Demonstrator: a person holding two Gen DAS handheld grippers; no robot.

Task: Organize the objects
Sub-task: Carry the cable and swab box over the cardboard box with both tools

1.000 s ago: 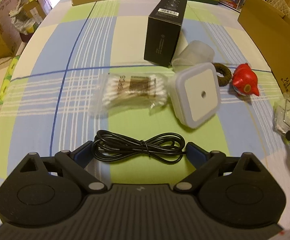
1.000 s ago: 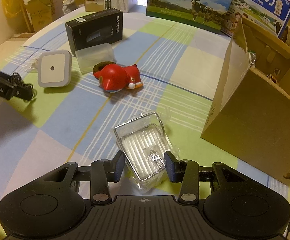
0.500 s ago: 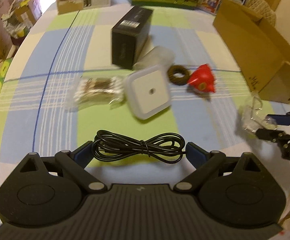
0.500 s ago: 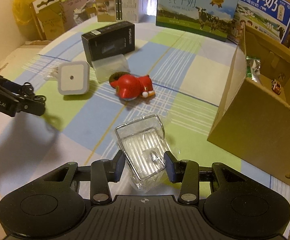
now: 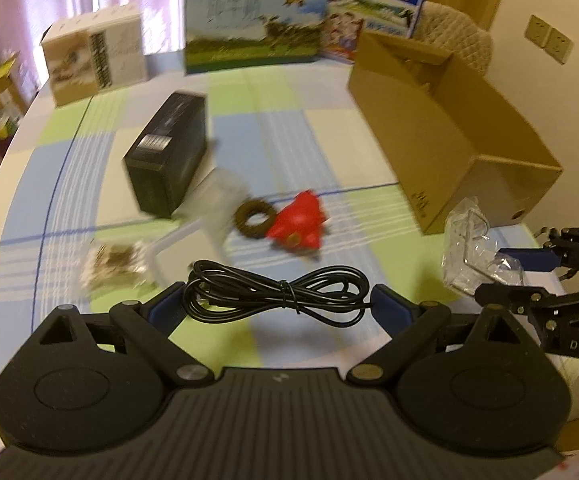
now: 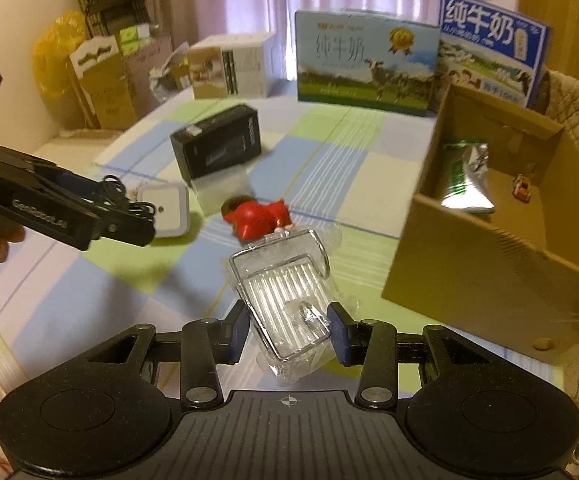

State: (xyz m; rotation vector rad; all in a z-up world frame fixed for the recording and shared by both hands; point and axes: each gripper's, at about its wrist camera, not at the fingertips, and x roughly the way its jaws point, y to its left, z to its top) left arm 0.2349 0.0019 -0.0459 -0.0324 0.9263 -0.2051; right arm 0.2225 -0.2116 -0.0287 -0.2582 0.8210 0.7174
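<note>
Your left tool [image 5: 279,304] was clamped on a coiled black cable [image 5: 277,294], its blue pads pressing the bundle's two ends, and the cable hung between them above the counter [image 5: 329,136] with its checked cloth. Your right tool [image 6: 287,330] gripped a clear plastic dish in crinkled wrap [image 6: 285,300], pinched at its near end with the far end tilted up and forward. From the left view that same dish [image 5: 469,248] showed at the right edge, just beside the near corner of the open cardboard box [image 5: 449,136].

Inside the box [image 6: 489,248] lay a silver-green foil pouch [image 6: 467,176] and a small toy car [image 6: 523,188]. On the counter between your tools sat a red toy [image 6: 257,220], a white square night light [image 6: 165,208], and a black carton [image 6: 217,146]. A brown ring [image 5: 254,219] touched the red toy [image 5: 299,226], and a cotton swab pack [image 5: 113,266] lay to the left, blurred. Milk cartons [image 6: 365,68] stood along the far edge.
</note>
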